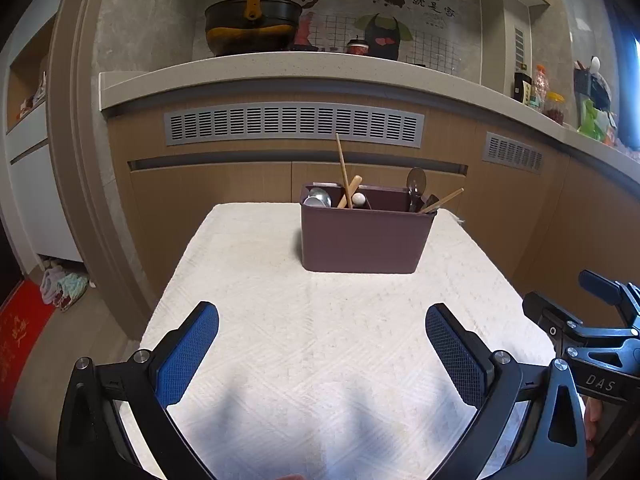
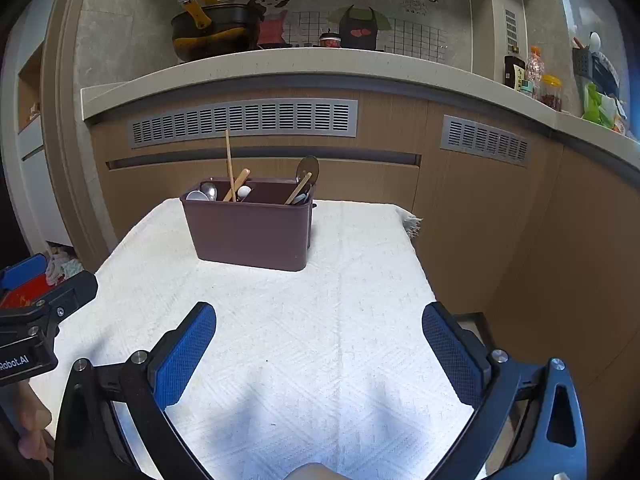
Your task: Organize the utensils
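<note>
My left claw (image 1: 322,320) stands spread wide, blue pads apart, nothing between them but the white cloth (image 1: 320,340) below. My right claw (image 2: 319,318) is spread just as wide and just as empty over the same cloth. Both sit at the near edge of the table, side by side. From the left camera I see the right one at the frame's right side, and its black body reads "DAS". From the right camera the left one shows at the frame's left side, with a label ending "Robot.AI".

The caddy (image 1: 366,236) stands upright at the far edge of the cloth, well apart from both claws. It is a maroon box with inner dividers. Its left end holds metal spoons (image 1: 318,198), a white spoon (image 1: 358,199) and chopsticks (image 1: 343,172) that rise above the rim, one upright, one leaning. Its right end holds a dark ladle (image 1: 416,184) and another wooden stick (image 1: 442,201) slanting out to the right; which compartment each sits in I cannot quite tell.

Behind it runs a counter (image 1: 280,66) with a black wok (image 1: 252,24) that has a yellow handle. The wall behind the counter carries two cartoon figures and Chinese writing (image 1: 424,0), too warped for me to read surely. Jars and bottles (image 1: 540,84) crowd the counter's right end.
</note>
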Demonstrator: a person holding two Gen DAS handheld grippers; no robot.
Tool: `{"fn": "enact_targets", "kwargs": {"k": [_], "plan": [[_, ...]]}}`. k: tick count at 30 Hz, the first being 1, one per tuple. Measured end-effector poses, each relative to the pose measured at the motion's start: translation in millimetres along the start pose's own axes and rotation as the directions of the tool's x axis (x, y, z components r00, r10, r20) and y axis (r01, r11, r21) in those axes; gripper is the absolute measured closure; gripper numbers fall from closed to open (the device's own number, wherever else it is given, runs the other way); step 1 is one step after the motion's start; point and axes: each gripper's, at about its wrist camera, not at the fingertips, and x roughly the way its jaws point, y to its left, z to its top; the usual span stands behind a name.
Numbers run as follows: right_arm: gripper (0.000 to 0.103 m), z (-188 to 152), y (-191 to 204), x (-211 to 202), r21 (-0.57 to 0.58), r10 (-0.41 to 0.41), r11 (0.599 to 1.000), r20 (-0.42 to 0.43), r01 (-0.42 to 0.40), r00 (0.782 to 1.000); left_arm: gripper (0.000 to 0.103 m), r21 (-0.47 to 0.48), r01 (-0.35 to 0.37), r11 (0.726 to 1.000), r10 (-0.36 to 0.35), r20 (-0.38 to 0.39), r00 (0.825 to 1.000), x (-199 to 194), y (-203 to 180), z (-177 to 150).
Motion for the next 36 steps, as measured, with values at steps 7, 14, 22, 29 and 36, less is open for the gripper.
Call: {"fn": "enact_targets", "kwargs": {"k": [7, 14, 22, 29, 36], "plan": [[0.0, -0.6, 0.5, -0.3, 0.002, 0.0, 1.0, -0.004, 0.0, 1.0, 0.0, 0.008, 0.003, 1.0, -0.003, -0.005, 1.0, 0.2, -2.2, -0.9], [0.0, -0.4, 1.2, -0.5, -0.002, -0.003, 1.0, -0.001, 0.003, 1.0, 0.0, 0.008, 0.003, 1.0, -0.003, -0.005, 1.0, 1.0, -2.7, -1.5], [0.0, -0.2, 0.7, -2.1, -0.009, -0.011, 1.0, 0.007, 0.011, 1.0, 0.0, 0.015, 0.0, 1.0, 0.0, -0.005, 1.0, 1.6, -4.2, -1.8], [0.0, 0.2, -1.0, -2.6, -0.008, -0.011, 1.0, 0.008, 0.011, 1.0, 0.0, 0.042, -0.009, 0.999, 0.009, -0.005, 1.0, 2.4, -7.7, -2.4], [0.0, 0.5, -4.6, 1.3, 0.007, 0.005, 1.0, -0.001, -0.005, 1.0, 0.0, 0.049, -0.017, 0.999, 0.017, -0.006, 1.0, 5.0, -6.8, -4.1]]}}
